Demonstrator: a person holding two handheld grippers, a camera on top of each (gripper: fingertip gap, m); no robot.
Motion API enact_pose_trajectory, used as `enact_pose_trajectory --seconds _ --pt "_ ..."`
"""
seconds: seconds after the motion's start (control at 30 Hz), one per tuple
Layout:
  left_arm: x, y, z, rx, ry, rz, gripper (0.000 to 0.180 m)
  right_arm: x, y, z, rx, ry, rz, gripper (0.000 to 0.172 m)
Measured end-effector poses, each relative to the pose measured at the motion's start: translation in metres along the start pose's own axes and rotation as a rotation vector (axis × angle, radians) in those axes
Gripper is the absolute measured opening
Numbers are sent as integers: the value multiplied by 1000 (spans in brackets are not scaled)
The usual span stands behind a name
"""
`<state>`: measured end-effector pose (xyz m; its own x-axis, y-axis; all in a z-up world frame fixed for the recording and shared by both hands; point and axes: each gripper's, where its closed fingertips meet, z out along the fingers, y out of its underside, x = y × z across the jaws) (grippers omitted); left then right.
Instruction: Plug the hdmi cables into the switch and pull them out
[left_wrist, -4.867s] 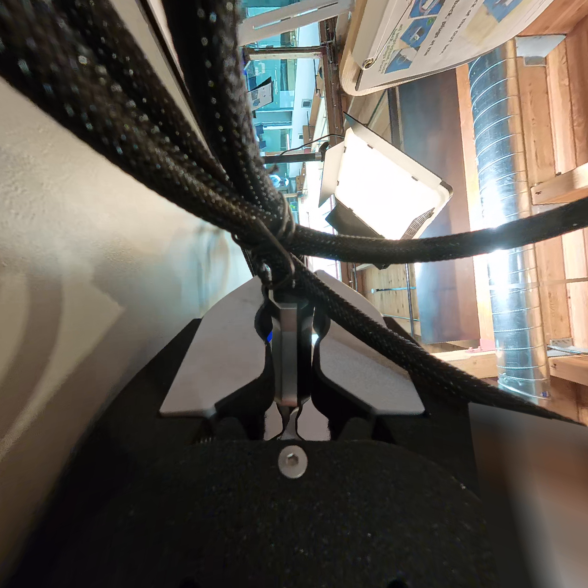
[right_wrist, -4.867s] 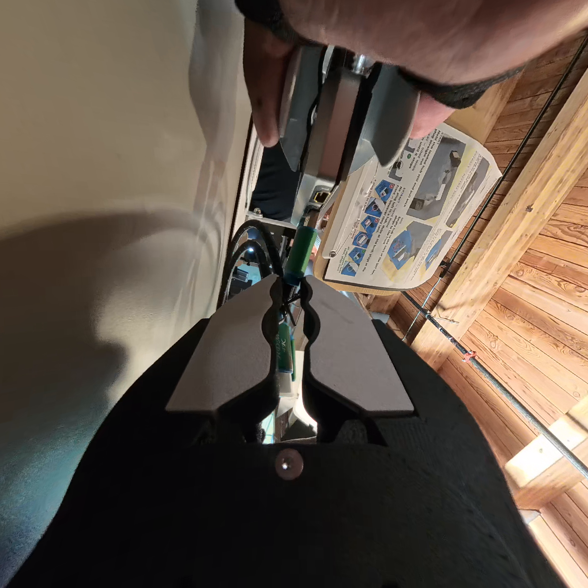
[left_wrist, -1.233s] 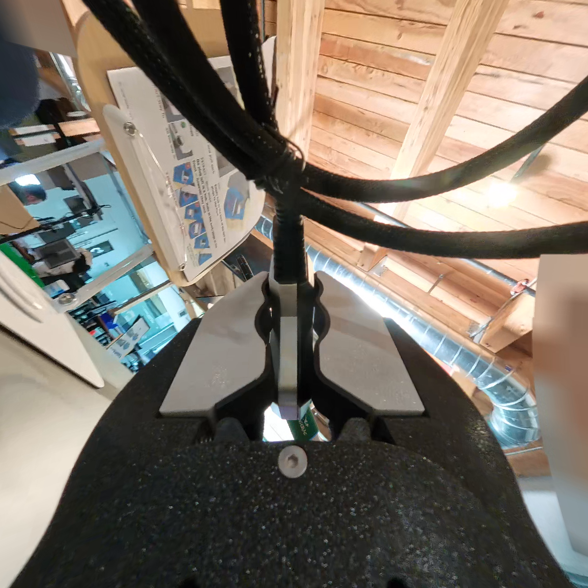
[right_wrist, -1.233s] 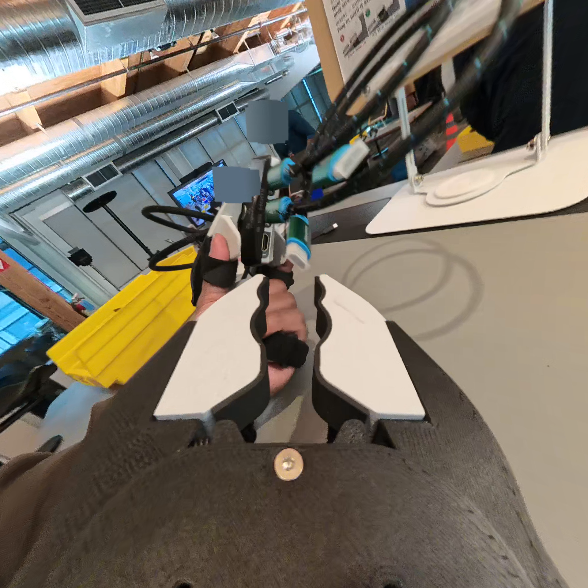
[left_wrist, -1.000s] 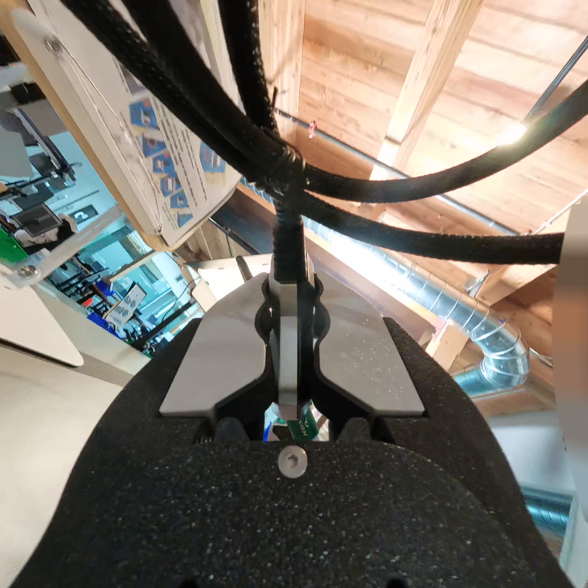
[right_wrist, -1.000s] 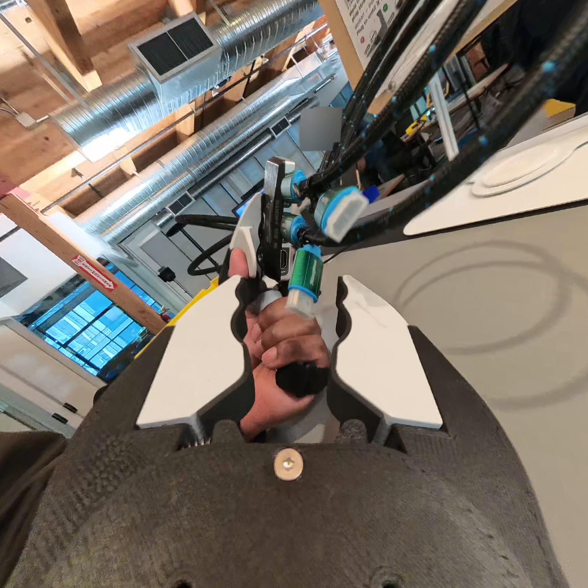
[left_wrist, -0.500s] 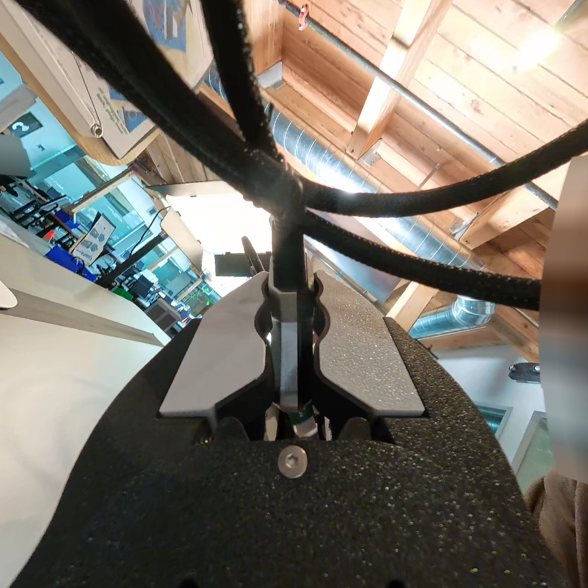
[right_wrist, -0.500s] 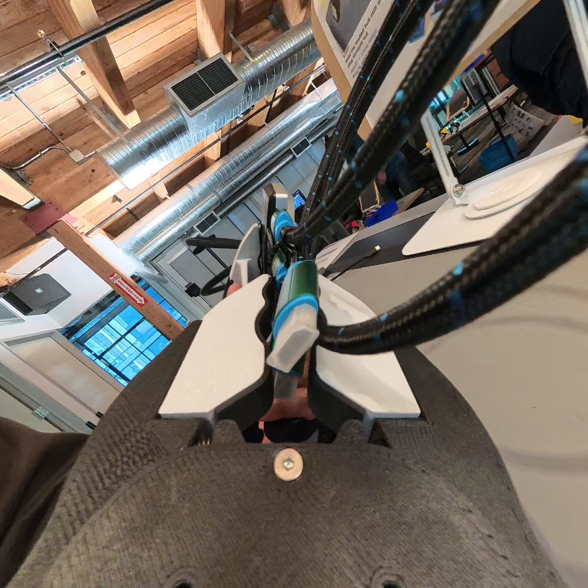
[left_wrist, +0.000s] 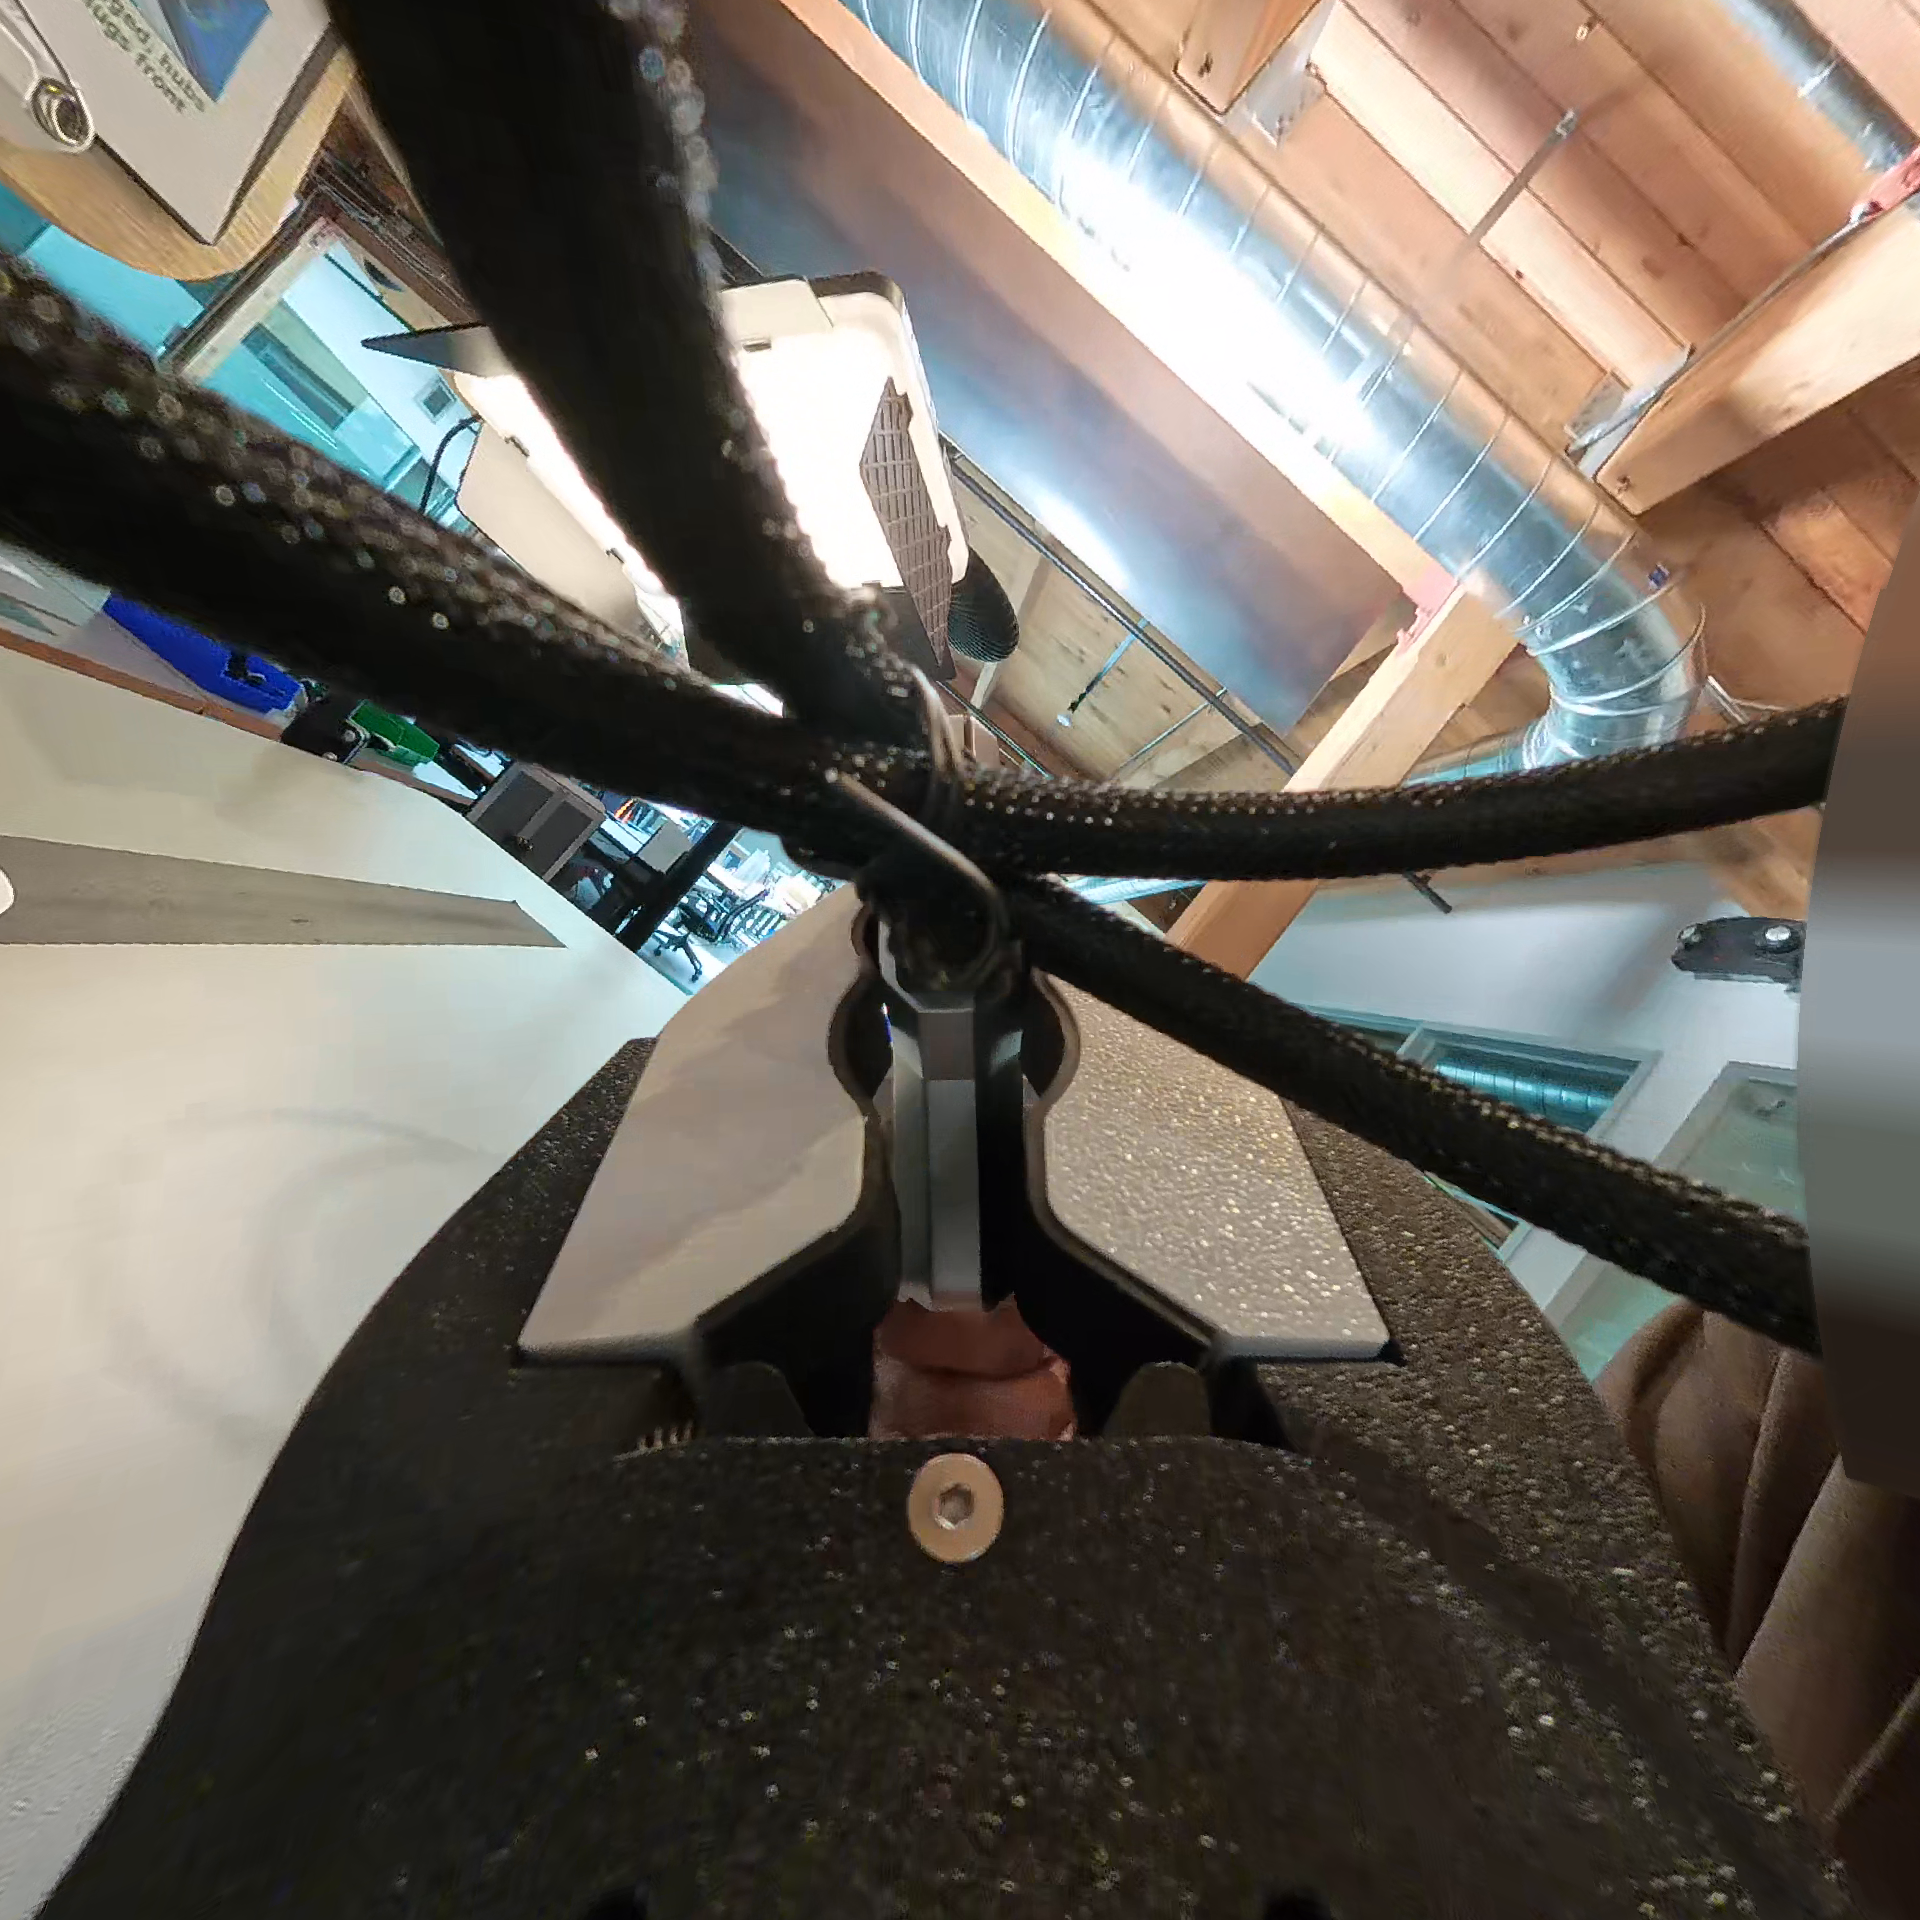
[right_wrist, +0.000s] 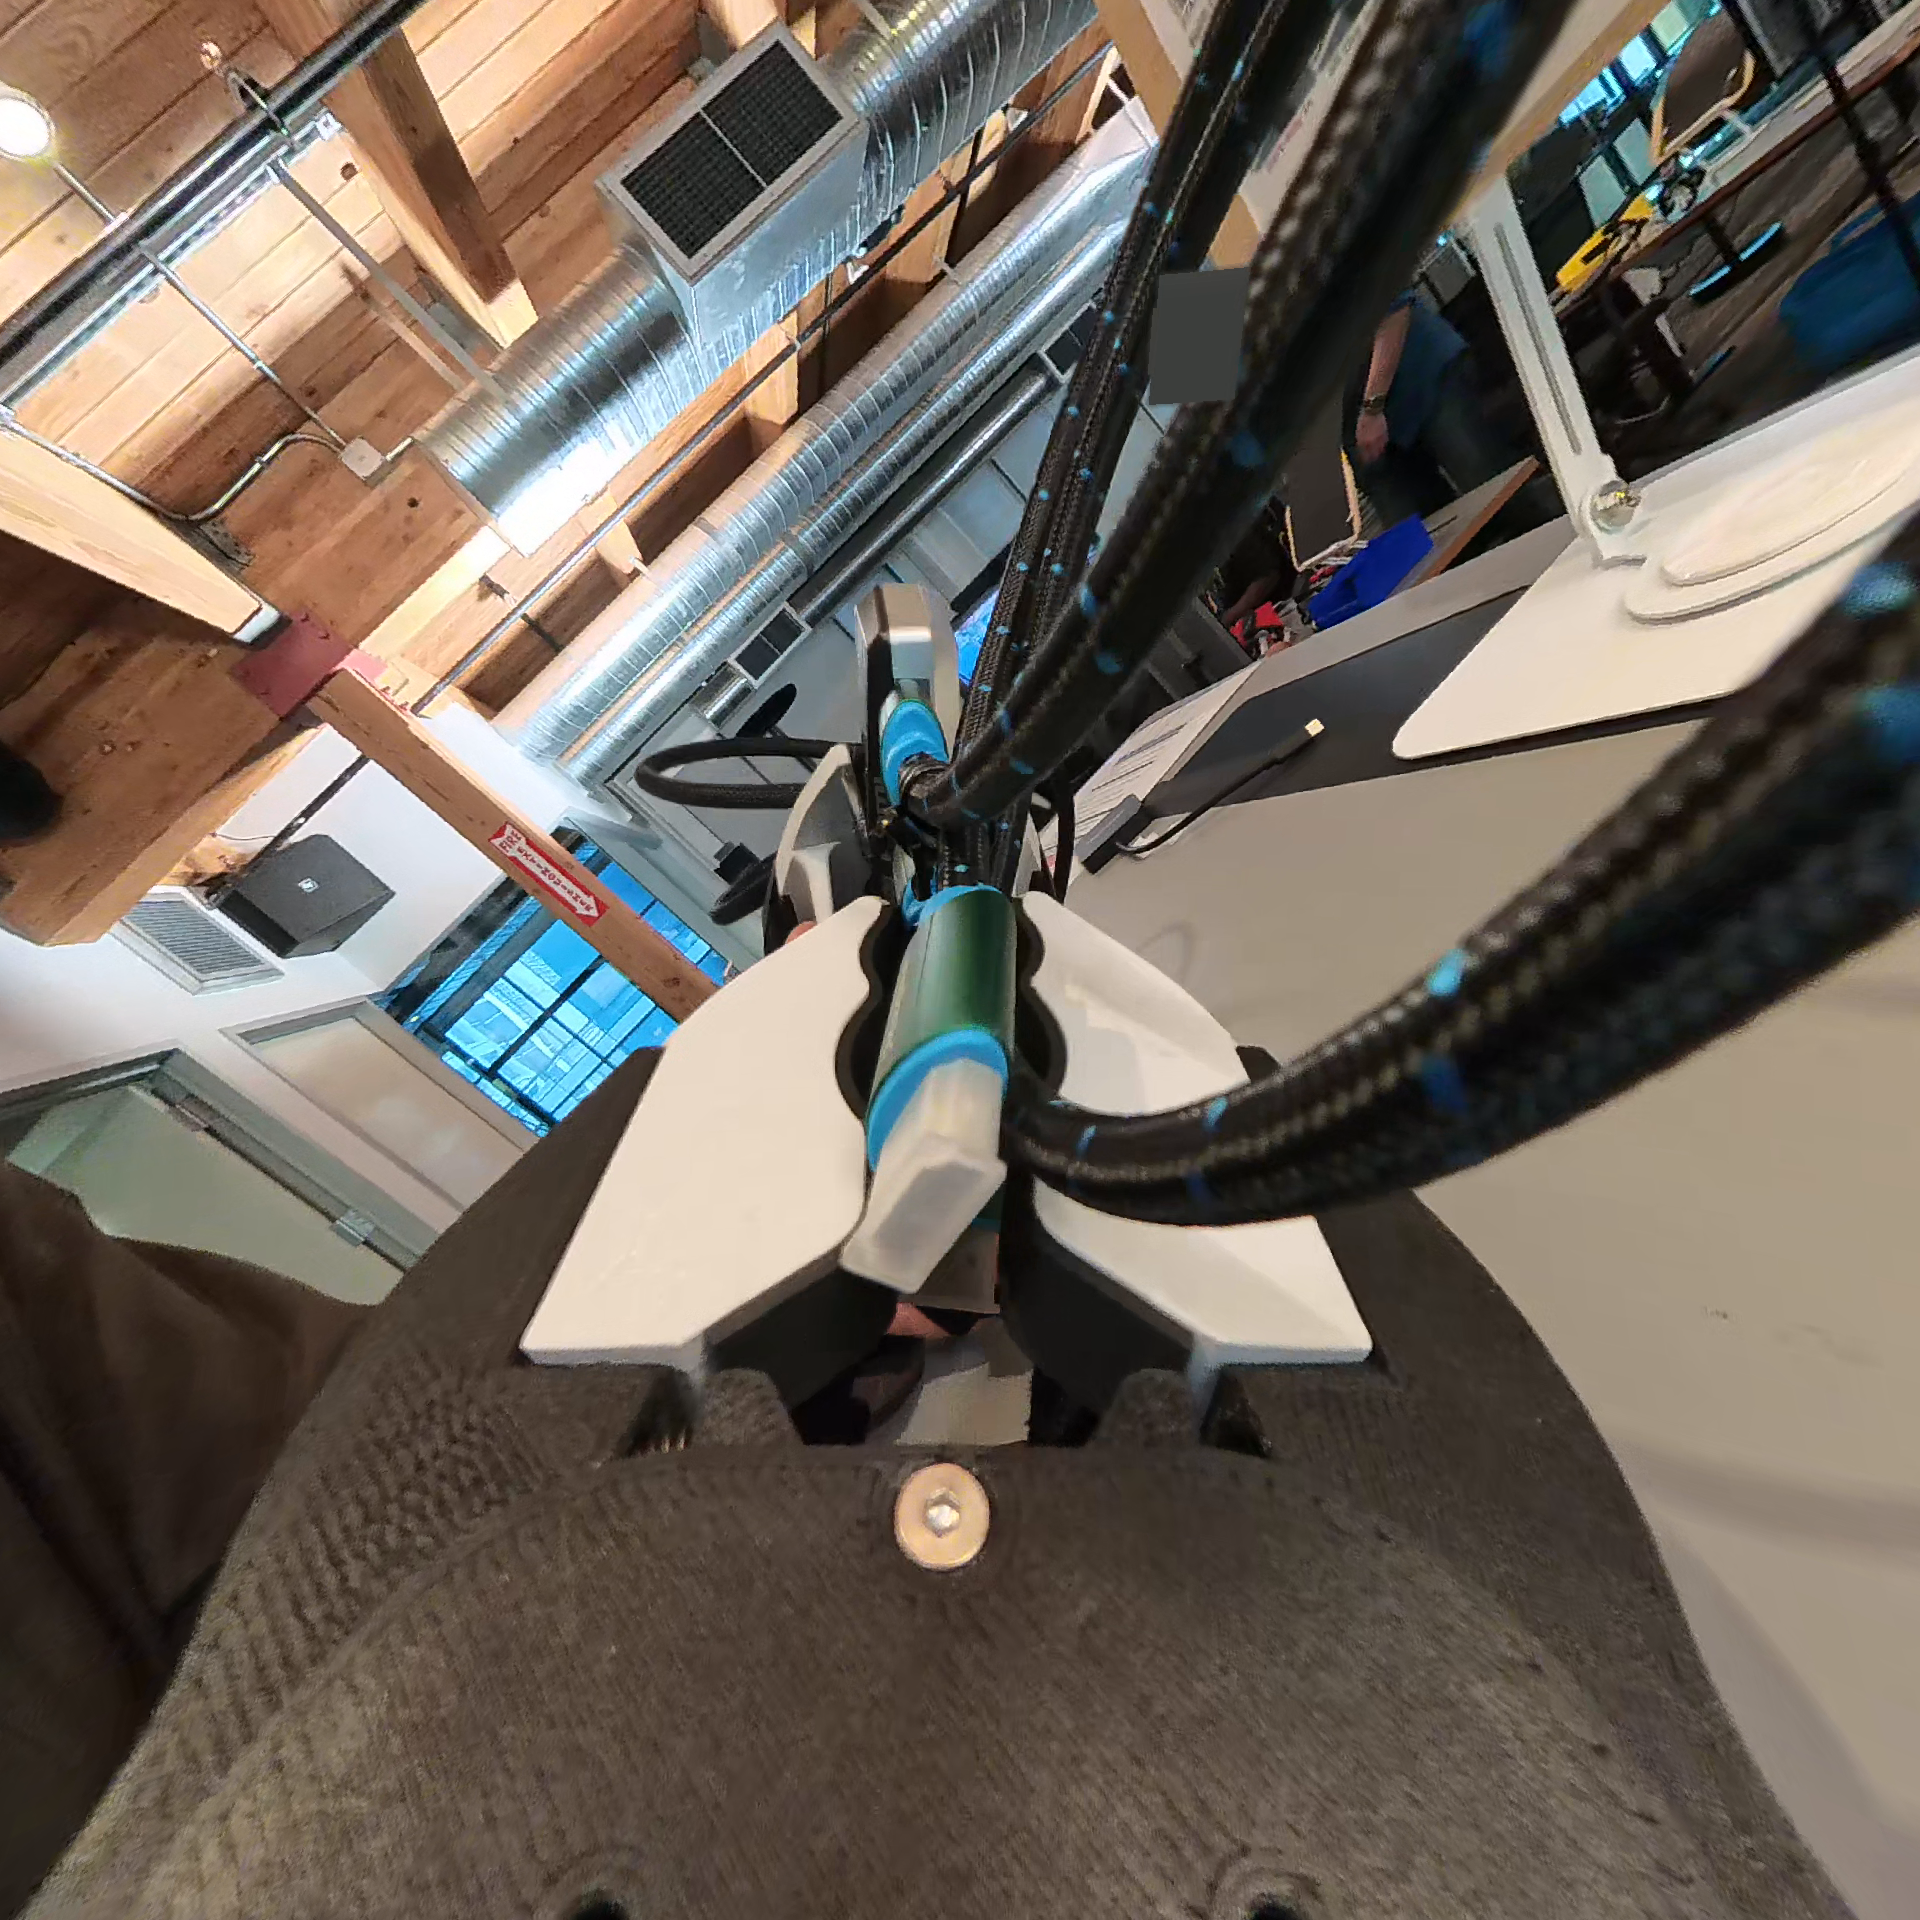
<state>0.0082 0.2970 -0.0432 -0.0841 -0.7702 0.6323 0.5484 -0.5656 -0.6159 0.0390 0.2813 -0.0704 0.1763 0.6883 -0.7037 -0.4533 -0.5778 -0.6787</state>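
**Two grippers, one tangle of braided cables**

Where the black braided cables (left_wrist: 1195, 831) cross just ahead of the left gripper (left_wrist: 951, 977), we lose most of what lies beyond them; they fan out from a knot wrapped with a thin tie right at the fingertips, and their far ends run off the frame on every side. The left gripper's fingers (left_wrist: 748, 1122) are pressed against a flat grey metal body (left_wrist: 940, 1164) standing edge-on between them; we cannot make out what sort of device it is from this view, and its lower end is hidden behind the gripper's black housing, where a bit of a hand shows through the slot. A blurred grey shape cuts off the right edge.

In the right wrist view, the right gripper (right_wrist: 951, 935) is clamped on a dark green plug (right_wrist: 951, 987) with a blue collar and a pale translucent cap (right_wrist: 920, 1205); the plug's far end is buried among blue-flecked cables (right_wrist: 1455, 1060), so we cannot tell what it meets. Beyond it the other gripper's pale fingers and the grey body show only in part. The grey tabletop (right_wrist: 1507, 935) lies open to the right; a white base plate (right_wrist: 1662, 644) sits at its far edge, well apart from both grippers; ducts and timber beams fill the upper left.
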Motion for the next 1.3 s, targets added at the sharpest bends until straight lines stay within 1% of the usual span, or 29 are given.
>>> enact_pose_trajectory --seconds 0.23,0.33,0.4,0.5,0.57,0.6,0.67,0.73,0.8,0.9,0.97,1.0,1.03,1.1,1.13,1.2,1.23,1.27,1.3 --pt "-1 1 0 -1 -33 32 23 2 1 2 6 19 15 19" --pt "-1 0 0 2 -32 21 22 1 1 2 2 29 4 19" --pt "-3 -1 0 24 -40 25 23 3 1 2 0 35 6 20" --pt "-5 -8 -2 101 -35 3 21 4 4 4 -19 56 -4 21" --pt "-5 -20 -8 191 -36 -7 23 7 13 7 -61 92 -35 27" --pt "-4 -30 -15 259 -36 -10 22 8 18 8 -83 108 -47 31" --pt "-6 -50 -32 389 -46 -24 22 5 31 14 -131 99 -40 34" --pt "-11 -61 -46 469 -52 -58 22 0 43 22 -162 75 -19 32" --pt "-14 -66 -54 520 -44 -99 22 -9 57 30 -208 42 -14 32" --pt "-15 -64 -53 518 -66 -96 22 -20 74 39 -268 10 -50 28" --pt "-18 -61 -47 497 -123 -61 22 -23 79 42 -274 17 -76 25" --pt "-21 -58 -45 491 -161 -44 22 -20 77 43 -258 49 -93 24" --pt "-23 -55 -43 487 -197 -35 22 -12 71 43 -219 109 -109 23" --pt "-26 -47 -36 469 -225 -42 22 5 51 38 -83 239 -133 18" --pt "-26 -43 -32 451 -215 -51 22 6 41 37 -20 248 -154 15" --pt "-23 -34 -22 395 -176 -78 22 1 29 39 48 193 -188 16" --pt "-22 -29 -17 366 -160 -90 22 3 28 42 51 185 -183 20" --pt "-22 -26 -14 348 -153 -94 22 8 27 45 43 198 -166 29" --pt "-21 -28 -15 362 -150 -97 22 11 26 47 44 197 -149 34"
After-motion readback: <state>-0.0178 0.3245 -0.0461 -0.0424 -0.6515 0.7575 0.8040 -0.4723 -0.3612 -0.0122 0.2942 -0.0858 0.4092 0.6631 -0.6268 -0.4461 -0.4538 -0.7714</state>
